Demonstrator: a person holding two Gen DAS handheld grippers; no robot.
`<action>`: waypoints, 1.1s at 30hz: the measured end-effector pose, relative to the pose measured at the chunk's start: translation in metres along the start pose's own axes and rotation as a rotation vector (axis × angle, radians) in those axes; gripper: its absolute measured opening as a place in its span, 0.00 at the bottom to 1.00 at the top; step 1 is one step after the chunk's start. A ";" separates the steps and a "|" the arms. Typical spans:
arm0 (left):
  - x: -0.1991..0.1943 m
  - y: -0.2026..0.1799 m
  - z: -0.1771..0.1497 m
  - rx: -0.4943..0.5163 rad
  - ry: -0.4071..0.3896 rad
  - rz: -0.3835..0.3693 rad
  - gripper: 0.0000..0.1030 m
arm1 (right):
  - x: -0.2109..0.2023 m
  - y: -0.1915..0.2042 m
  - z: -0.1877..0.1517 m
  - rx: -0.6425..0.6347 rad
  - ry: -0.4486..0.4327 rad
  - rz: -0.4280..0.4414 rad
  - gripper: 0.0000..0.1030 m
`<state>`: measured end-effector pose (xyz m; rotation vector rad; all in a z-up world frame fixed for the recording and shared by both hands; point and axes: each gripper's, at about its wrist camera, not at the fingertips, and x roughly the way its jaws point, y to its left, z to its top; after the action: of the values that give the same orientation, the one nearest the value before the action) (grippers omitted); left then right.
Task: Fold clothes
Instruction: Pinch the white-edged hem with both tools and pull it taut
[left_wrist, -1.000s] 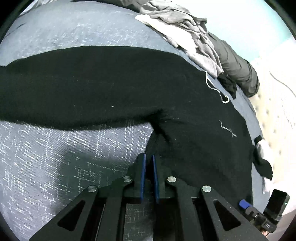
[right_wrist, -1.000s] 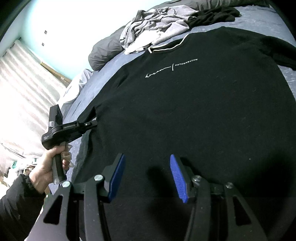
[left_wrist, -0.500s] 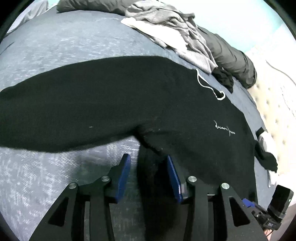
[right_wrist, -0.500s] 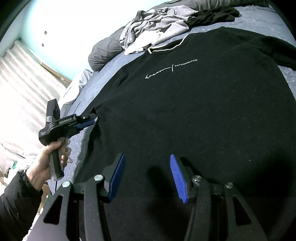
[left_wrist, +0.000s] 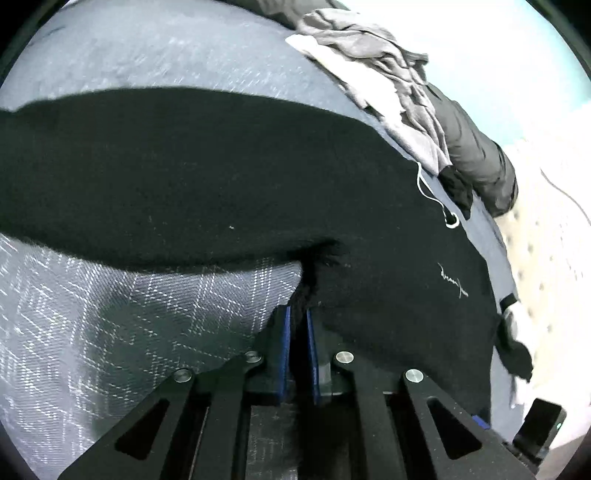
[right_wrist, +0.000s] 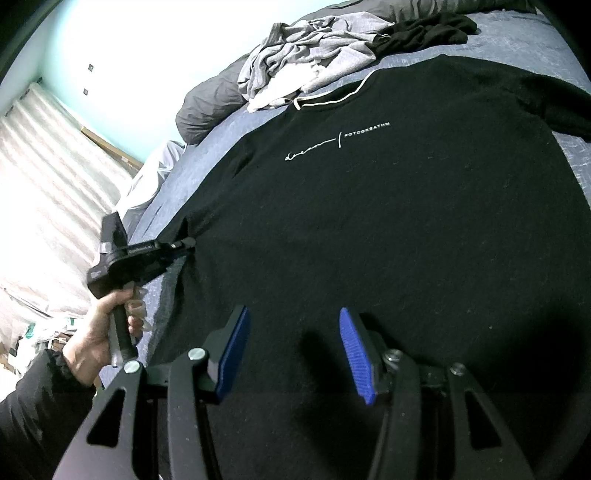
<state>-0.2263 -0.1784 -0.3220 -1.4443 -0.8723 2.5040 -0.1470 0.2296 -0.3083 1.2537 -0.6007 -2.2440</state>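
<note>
A black sweatshirt (left_wrist: 184, 177) with white chest lettering lies face up on the bed, its sleeve stretched out to the left. My left gripper (left_wrist: 297, 310) is at the side seam just below the armpit. Its jaws are closing, and a fold of the black fabric is pinched between the blue pads. From the right wrist view the left gripper (right_wrist: 186, 244) bites the sweatshirt (right_wrist: 388, 221) at its left edge, held by a hand (right_wrist: 99, 332). My right gripper (right_wrist: 291, 332) hovers open over the lower body of the sweatshirt with nothing between its fingers.
The blue-grey patterned bedspread (left_wrist: 129, 314) lies bare to the left of the sweatshirt. A heap of grey and white clothes (right_wrist: 306, 62) and a black garment (right_wrist: 424, 33) sit beyond the collar, against a dark grey pillow (left_wrist: 476, 147). A pale curtain (right_wrist: 48, 184) hangs past the bed's left edge.
The left gripper opened, slid onto the sweatshirt's edge below the armpit, then closed on the fabric again. The right gripper has not moved.
</note>
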 end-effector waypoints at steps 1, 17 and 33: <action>0.000 -0.001 0.002 0.002 0.010 0.006 0.12 | -0.001 0.000 0.000 0.000 -0.001 -0.001 0.50; -0.096 -0.037 -0.071 0.191 0.120 0.100 0.31 | -0.083 -0.014 0.017 0.005 -0.065 -0.109 0.60; -0.124 -0.052 -0.196 0.308 0.314 0.110 0.35 | -0.165 -0.069 -0.067 0.047 0.272 -0.341 0.60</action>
<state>-0.0071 -0.1001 -0.2750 -1.7423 -0.3464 2.2623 -0.0285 0.3757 -0.2741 1.7613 -0.3589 -2.2721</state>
